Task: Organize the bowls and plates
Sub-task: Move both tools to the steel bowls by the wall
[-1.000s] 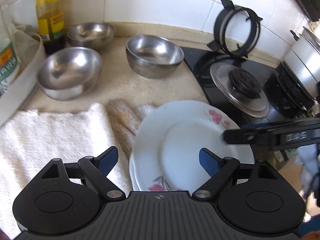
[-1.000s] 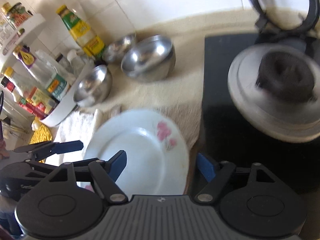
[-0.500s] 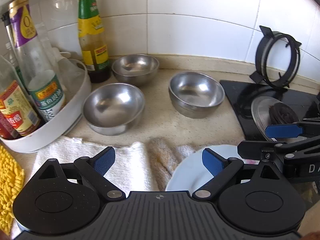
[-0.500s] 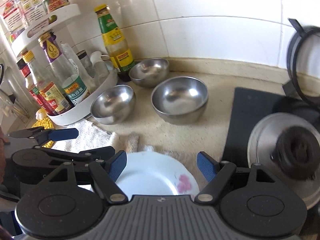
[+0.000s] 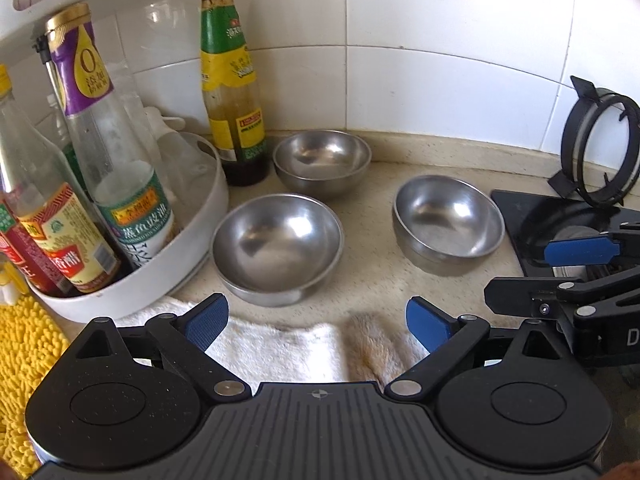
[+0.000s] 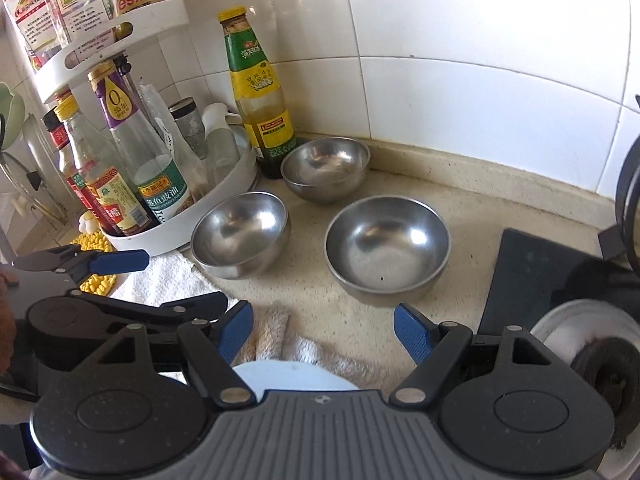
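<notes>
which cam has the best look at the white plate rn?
Right wrist view. The white plate shows as a sliver of rim just past the open right hand-held gripper, lying on the towel. The left wrist view shows none of it.

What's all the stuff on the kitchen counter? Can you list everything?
Steel bowls: three, silver, apart on the beige counter.
Plate: white, near edge, mostly hidden.
Towel: one, white with a brown stain, front of counter.
Sauce bottle: green-yellow label, by the tiled wall.
Condiment rack: white, two tiers, holding bottles, left.
Yellow mat: far left.
Stove: black, right.
Left gripper: black and blue, open.
Right gripper: black and blue, open.
</notes>
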`<action>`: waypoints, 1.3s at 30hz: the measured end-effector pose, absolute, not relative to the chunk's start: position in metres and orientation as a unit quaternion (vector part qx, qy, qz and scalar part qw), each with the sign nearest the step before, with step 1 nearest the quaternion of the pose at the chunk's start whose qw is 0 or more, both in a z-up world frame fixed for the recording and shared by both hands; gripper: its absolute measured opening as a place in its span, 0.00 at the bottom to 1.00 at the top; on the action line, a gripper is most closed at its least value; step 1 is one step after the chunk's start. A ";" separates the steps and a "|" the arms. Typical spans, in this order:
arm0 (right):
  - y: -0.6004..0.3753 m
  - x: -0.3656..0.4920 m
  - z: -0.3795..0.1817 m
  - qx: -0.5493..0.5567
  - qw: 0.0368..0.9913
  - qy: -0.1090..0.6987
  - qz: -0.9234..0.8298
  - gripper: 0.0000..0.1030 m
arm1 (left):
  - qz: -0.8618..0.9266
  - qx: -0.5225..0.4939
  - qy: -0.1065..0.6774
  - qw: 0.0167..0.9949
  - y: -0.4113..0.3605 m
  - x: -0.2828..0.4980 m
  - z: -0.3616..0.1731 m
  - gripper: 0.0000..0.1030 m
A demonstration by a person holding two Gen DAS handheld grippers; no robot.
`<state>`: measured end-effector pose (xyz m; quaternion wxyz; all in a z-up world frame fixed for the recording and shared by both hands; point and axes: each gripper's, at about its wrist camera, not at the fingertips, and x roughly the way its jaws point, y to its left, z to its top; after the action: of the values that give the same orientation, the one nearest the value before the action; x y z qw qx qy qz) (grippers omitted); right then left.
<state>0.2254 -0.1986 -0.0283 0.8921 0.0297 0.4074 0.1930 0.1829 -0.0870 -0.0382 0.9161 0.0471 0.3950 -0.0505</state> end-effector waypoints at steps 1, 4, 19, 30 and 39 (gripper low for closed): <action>-0.198 0.227 -0.028 0.028 0.892 0.407 0.194 0.77 | -0.049 0.047 0.394 0.917 -0.087 0.184 -0.038 0.95; -0.198 0.233 -0.025 0.025 0.892 0.406 0.196 0.77 | -0.046 0.048 0.393 0.917 -0.087 0.188 -0.038 0.96; -0.206 0.273 -0.027 0.022 0.885 0.417 0.204 0.77 | -0.013 0.033 0.410 0.911 -0.067 0.214 -0.044 0.98; -0.260 0.320 -0.045 0.056 0.882 0.449 0.132 0.76 | -0.105 0.021 0.408 0.907 -0.108 0.233 -0.040 0.94; -0.268 0.358 -0.086 0.090 0.840 0.509 0.163 0.52 | -0.139 0.026 0.457 0.878 -0.155 0.279 -0.077 0.61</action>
<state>0.3577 -0.2681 -0.0861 0.8403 0.0898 0.5094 0.1626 0.2785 -0.1554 -0.0769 0.8781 0.0257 0.4574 -0.1385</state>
